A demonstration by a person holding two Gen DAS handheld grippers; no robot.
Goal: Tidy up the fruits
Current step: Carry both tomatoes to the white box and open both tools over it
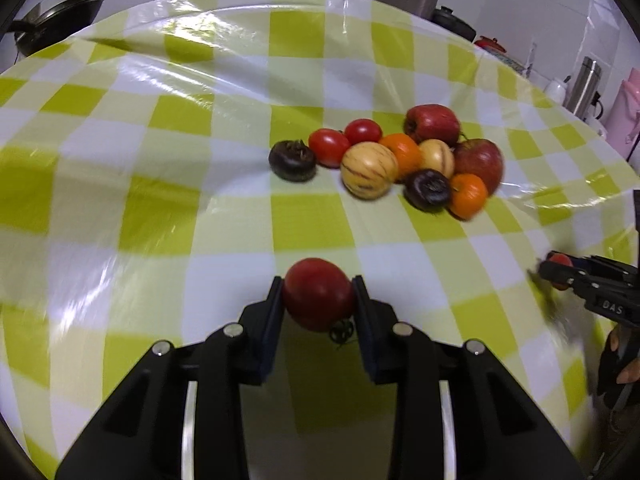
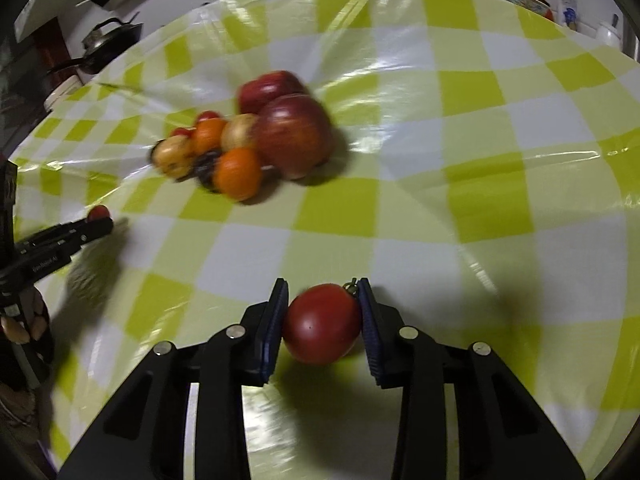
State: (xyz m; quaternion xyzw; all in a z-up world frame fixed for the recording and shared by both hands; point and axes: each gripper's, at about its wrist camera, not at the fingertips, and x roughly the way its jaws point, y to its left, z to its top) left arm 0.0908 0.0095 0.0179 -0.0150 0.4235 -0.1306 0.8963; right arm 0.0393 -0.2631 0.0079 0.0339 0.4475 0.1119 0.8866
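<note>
Left claw: the left gripper (image 1: 318,294) is pinching a round, dull-red tomato (image 1: 318,294), one black finger pressed to each side, the green stalk turned down and toward the wrist.
Right claw: the right gripper (image 2: 323,322) is clamped on a second round red tomato (image 2: 323,322) between its blue-faced pads, the stalk up against the right pad.
Height: both tomatoes look to hang a little above the glossy green-and-white checked tablecloth (image 1: 160,208); a shadow lies under the right one. Whether either touches the cloth I cannot tell.
Spacing: the two claws are well apart, left one near the left side of the table, right one near the right.
Heap: farther off, mid-table, the rest of the fruit sits bunched and touching: two big red apples (image 1: 478,160), two small oranges (image 1: 467,195), two pale striped yellow melons (image 1: 369,170), two dark purple round fruits (image 1: 428,191), one of which sits a little to the left of the bunch, and two small red tomatoes (image 1: 329,147).
Blur: the heap is smeared in the right wrist view, so finer detail there is lost.
Step in hand: I judge this the carry stage, each claw bearing a tomato away from the heap toward the near side.
Next move: probably set the two tomatoes down together on bare cloth near the front, lowering until each rests before spreading the fingers.
Care: tomatoes are soft and roll, so a light squeeze and a level, slow release seem called for.
</note>
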